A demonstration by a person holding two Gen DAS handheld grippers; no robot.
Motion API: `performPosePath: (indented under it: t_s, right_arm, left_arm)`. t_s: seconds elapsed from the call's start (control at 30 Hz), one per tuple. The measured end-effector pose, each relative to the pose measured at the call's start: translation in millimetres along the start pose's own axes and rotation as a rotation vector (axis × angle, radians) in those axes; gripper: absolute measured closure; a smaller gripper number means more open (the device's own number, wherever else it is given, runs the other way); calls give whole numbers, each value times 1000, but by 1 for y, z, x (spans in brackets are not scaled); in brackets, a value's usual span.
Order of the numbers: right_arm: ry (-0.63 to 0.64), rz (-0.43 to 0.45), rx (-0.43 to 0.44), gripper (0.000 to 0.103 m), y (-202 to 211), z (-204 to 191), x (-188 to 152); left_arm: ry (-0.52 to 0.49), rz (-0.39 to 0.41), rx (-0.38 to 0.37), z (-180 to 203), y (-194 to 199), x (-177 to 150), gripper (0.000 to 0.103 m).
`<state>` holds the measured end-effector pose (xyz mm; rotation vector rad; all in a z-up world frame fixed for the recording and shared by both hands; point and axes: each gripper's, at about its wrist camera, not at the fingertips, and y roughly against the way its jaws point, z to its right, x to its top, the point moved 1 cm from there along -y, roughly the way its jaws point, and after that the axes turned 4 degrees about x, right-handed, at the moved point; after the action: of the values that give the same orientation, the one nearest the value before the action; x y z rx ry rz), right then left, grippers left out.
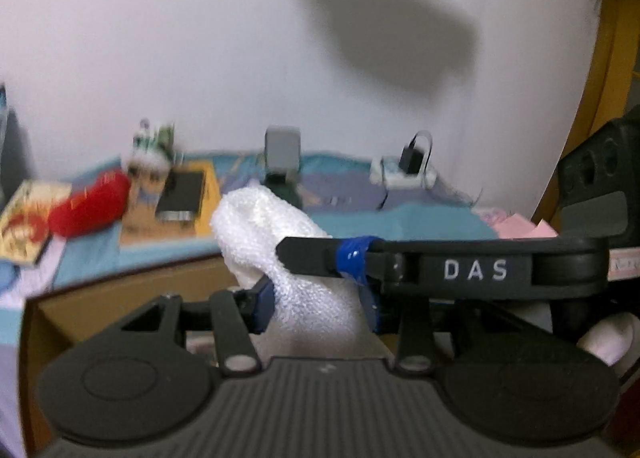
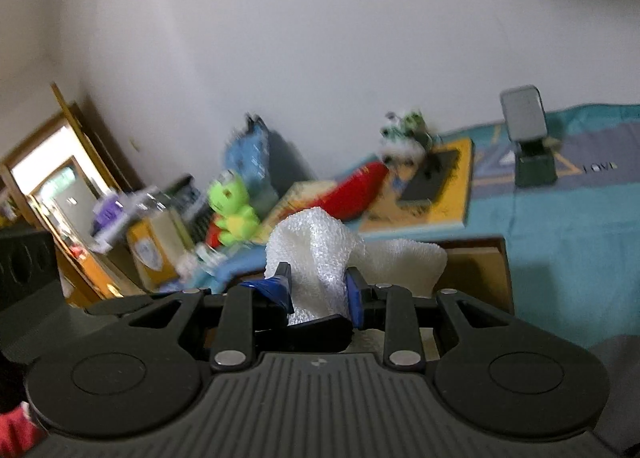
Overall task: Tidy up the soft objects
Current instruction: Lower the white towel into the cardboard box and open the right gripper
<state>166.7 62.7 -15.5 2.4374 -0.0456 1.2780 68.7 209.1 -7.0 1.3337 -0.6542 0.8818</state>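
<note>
Both claws grip the same white terry cloth, so the step in hand looks like carrying or folding it above the cardboard box (image 1: 132, 290). To do it well, I judge the two claws should move together and keep the cloth lightly taut, so neither pinch slips off the soft pile, then lower it inside the box walls before letting go.

The left claw (image 1: 316, 290) is closed on the white cloth (image 1: 272, 234); the cloth bulges up and to the far left out of its blue-taped fingers (image 1: 352, 254). The right claw (image 2: 318, 286) is likewise shut on the cloth (image 2: 316, 246), which rises as a rounded hump just beyond the fingertips, a second fold trailing to the right over the box's near edge (image 2: 476, 254).

The surface is a bed with a teal cover (image 2: 560, 218). Well apart at the far left lie a red plush (image 2: 352, 190) and a green frog toy (image 2: 234, 210), probably next to be sorted.
</note>
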Motion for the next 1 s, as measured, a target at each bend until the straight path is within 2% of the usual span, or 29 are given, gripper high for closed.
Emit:
performPosePath:
  t_s: [0.2, 0.33, 0.4, 0.47, 0.57, 0.73, 0.87, 0.9, 0.93, 1.0]
  right_arm:
    - [-7, -57, -103, 91, -14, 12, -13]
    - [-26, -76, -147, 91, -15, 19, -18]
    - [-40, -82, -167, 91, -15, 23, -19]
    - [-65, -87, -174, 91, -14, 27, -19]
    - [-90, -76, -172, 90, -11, 29, -17]
    - [-101, -57, -154, 89, -2, 25, -10]
    - [-109, -42, -128, 89, 6, 20, -5]
    - [-106, -40, -122, 89, 7, 18, -4]
    - [-100, -40, -116, 89, 10, 15, -4]
    - [-85, -38, -111, 89, 14, 10, -3]
  left_arm:
    - [13, -131, -8, -9, -37, -8, 65]
    - [-1, -178, -2, -7, -47, -13, 64]
    - [-3, -193, 4, -7, -51, -14, 61]
    - [1, -209, 14, -8, -55, -13, 51]
    - [10, -234, 30, -10, -57, -12, 47]
    - [31, -285, 93, -12, -53, -9, 46]
    - [23, -300, 175, -10, -44, -7, 45]
    - [19, -299, 198, -9, -40, -6, 42]
    - [13, -296, 226, -8, -37, -5, 34]
    - [-6, -278, 280, -4, -27, -4, 34]
